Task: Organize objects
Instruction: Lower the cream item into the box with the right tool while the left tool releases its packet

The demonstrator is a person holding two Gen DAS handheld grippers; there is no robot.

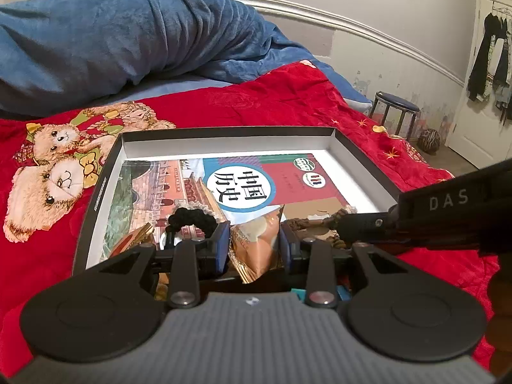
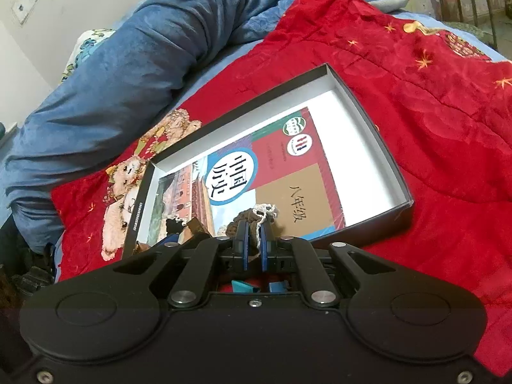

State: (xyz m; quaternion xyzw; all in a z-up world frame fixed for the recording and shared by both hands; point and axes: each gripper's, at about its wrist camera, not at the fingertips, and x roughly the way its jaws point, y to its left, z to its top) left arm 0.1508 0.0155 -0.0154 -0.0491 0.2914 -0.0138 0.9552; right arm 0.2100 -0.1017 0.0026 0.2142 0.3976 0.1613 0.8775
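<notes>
A shallow black box (image 1: 224,132) (image 2: 388,156) with a white inside lies on the red quilt. A history textbook (image 1: 288,180) (image 2: 281,163) lies flat in it. My left gripper (image 1: 256,240) is shut on an orange snack packet (image 1: 259,246), held over the box's near end. A black scrunchie (image 1: 188,220) lies on the book just left of it. My right gripper (image 2: 254,233) is shut on a brown crocheted piece (image 2: 248,220) with white yarn, low over the book. In the left wrist view the right gripper (image 1: 348,224) reaches in from the right.
The red quilt (image 1: 288,102) with teddy bears (image 1: 54,172) covers the bed. A bunched blue blanket (image 1: 128,32) lies behind the box. A blue-topped stool (image 1: 396,108), a round ball (image 1: 428,139) and a door with hung clothes (image 1: 489,57) are at the right.
</notes>
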